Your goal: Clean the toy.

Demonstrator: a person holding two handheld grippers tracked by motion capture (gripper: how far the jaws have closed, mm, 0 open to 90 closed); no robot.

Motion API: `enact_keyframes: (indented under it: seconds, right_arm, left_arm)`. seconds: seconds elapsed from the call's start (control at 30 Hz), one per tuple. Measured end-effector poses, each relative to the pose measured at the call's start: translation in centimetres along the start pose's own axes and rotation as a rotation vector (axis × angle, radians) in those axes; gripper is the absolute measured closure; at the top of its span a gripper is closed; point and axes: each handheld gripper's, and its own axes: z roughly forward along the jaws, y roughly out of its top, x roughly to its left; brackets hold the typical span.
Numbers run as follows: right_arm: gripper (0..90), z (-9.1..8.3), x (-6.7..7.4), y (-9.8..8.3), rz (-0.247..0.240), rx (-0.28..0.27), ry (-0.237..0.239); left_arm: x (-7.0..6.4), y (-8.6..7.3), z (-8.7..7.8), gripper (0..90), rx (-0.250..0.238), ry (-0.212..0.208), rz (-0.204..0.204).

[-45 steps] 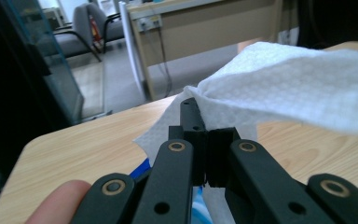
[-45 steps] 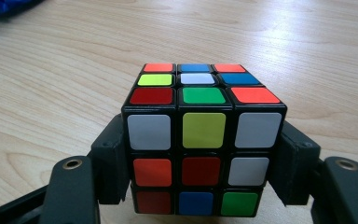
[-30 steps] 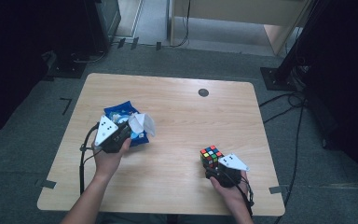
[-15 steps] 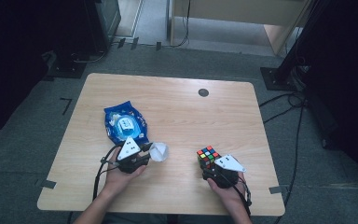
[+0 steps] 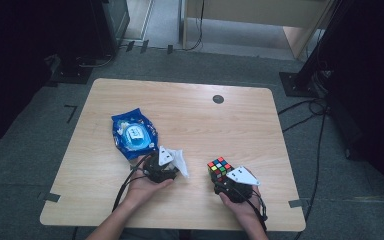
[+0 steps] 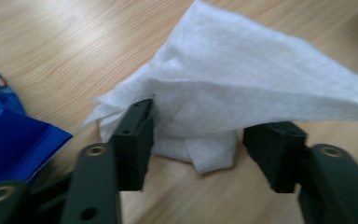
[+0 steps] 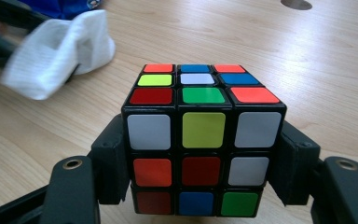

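A crumpled white wipe lies on the wooden table, just right of the blue wipe packet. My left gripper is low over it. In the left gripper view the wipe sits between the jaws of the left gripper, which have just been opening. One pad brushes the cloth and the other stands apart. My right gripper is shut on a Rubik's cube that rests on the table. In the right gripper view, the right gripper has both pads pressed on the cube's sides.
A small dark round spot marks the table's far side. The blue packet lies close to my left jaw. Cables trail from both grippers toward the table's near edge. Dark stands and cables ring the table on the floor.
My left gripper came from the blue packet toward the near edge and to the right, carrying the wipe down to the table, and its jaws opened. The right gripper and cube stayed put.
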Motion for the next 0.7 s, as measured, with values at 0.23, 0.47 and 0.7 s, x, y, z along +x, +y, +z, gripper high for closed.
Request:
enact_keyframes:
  seconds: [0.23,0.47,0.7]
  right_arm:
    - [34.7,-0.1,0.1,0.1,-0.004,-0.009,0.004]
    - [34.6,-0.4,1.4,0.9,-0.013,-0.036,0.033]
    - [34.7,-0.2,4.8,2.7,-0.080,-0.063,0.103]
  left_arm:
    - [0.9,-0.1,-0.2,87.5,-0.031,0.018,-0.032]
    - [0.2,0.9,-4.6,88.7,-0.247,-0.097,-0.010]
    - [-2.6,2.8,-8.4,88.5,-0.374,-0.274,0.028]
